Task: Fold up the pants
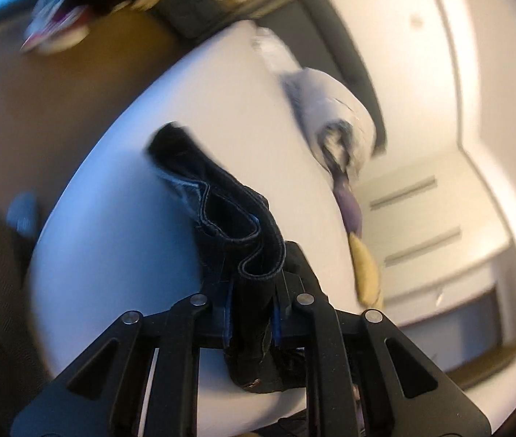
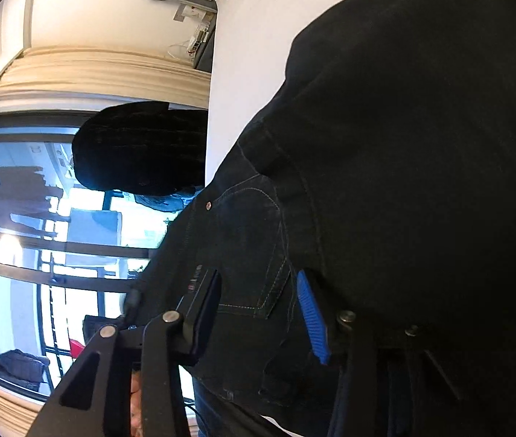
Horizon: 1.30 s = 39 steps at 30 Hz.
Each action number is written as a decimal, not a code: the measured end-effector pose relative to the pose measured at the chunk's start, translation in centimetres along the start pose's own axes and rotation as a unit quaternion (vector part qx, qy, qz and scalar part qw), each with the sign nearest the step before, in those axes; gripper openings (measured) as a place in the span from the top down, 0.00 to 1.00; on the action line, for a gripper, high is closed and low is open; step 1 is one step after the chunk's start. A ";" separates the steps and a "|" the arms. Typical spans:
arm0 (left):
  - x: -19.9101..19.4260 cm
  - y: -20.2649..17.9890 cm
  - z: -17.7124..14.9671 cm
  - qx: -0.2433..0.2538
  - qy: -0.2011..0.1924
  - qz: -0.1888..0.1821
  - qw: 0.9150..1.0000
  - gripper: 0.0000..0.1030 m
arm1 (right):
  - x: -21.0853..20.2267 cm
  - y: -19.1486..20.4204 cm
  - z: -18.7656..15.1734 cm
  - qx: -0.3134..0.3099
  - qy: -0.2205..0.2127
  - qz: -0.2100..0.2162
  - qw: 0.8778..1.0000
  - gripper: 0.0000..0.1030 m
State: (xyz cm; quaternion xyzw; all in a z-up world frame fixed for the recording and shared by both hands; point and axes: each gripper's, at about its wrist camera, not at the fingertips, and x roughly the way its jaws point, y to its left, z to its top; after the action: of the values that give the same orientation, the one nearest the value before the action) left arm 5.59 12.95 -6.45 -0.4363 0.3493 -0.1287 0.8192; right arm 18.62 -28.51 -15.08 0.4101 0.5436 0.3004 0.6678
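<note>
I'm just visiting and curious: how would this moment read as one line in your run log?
task: fold pants | left gripper: shut on pants hem | right gripper: jaws around pants, grip unclear | white table beneath

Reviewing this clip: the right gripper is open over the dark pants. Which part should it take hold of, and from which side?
The right gripper looks best closing on the denim by the stitched pocket, straight ahead, since that cloth already lies between its open jaws. The left gripper is clamped on a bunched hem of the pants, so a second hold near the pocket probably spreads them over the white table.
</note>
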 end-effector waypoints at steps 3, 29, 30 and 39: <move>1.2 -5.6 -0.2 0.085 0.011 0.000 0.996 0.87 | 0.0 -0.8 0.0 0.007 -0.004 -0.002 1.000 0.66; 16.6 -22.4 -16.8 0.400 0.162 0.025 0.902 0.87 | -13.6 7.5 2.6 -0.172 -0.024 -0.049 0.984 0.06; 17.2 -22.7 -17.6 0.416 0.165 0.031 0.894 0.87 | -13.3 7.4 2.5 -0.179 -0.018 -0.074 0.981 0.11; 23.9 -24.3 -20.9 0.456 0.203 0.047 0.865 0.87 | -15.3 4.0 1.9 -0.172 -0.023 -0.150 0.973 0.81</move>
State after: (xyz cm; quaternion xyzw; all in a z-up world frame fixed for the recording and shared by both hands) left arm 10.83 -26.68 -5.71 0.0383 0.4308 -0.3208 0.8426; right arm 17.13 -39.99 -4.09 0.2096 0.5238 0.2761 0.7781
